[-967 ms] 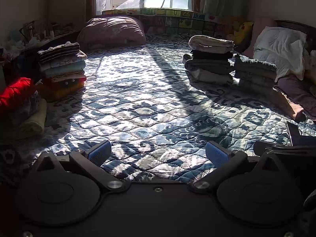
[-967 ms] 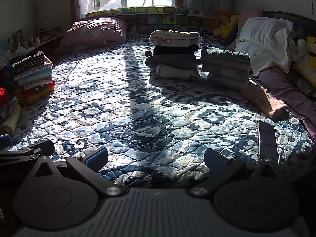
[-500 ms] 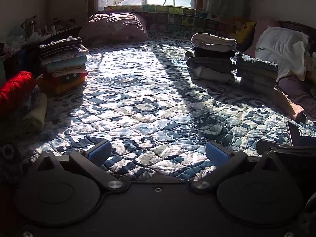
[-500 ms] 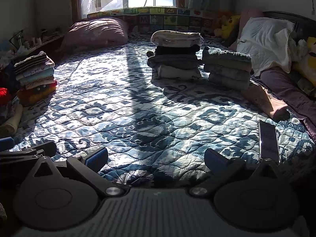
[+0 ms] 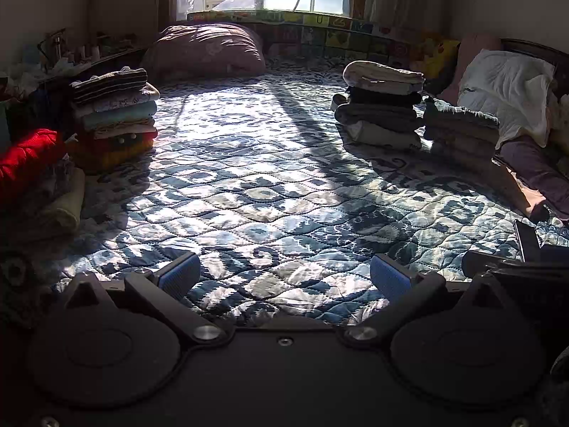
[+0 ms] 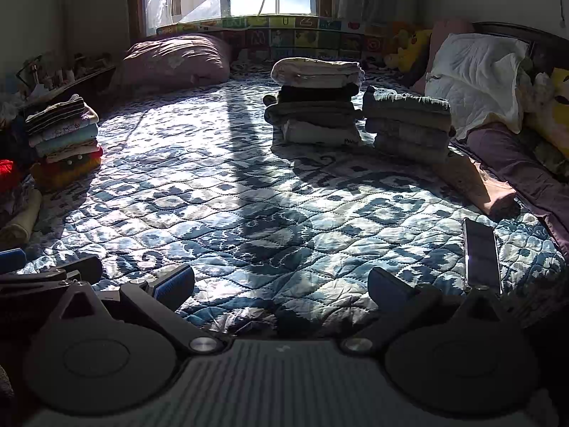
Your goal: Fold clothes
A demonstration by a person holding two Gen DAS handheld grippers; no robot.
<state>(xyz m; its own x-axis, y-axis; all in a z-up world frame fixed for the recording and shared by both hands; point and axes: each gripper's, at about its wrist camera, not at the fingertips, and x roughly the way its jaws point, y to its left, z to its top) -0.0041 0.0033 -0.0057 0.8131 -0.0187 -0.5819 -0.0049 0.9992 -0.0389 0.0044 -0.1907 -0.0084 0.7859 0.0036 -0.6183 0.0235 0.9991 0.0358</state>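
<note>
Left gripper (image 5: 284, 277) and right gripper (image 6: 281, 284) both wide apart with nothing between, low over patterned quilt (image 5: 270, 185), folded clothes stacks (image 6: 316, 101) far side, perhaps a phone (image 6: 482, 254) near right.

Red garment (image 5: 28, 156) cut off left

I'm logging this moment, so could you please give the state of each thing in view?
left tool: open, empty
right tool: open, empty
left stack of clothes: folded, piled
middle stack of clothes: folded, piled
grey stack of clothes: folded, piled
phone: lying flat, screen dark
quilt: spread flat
</note>
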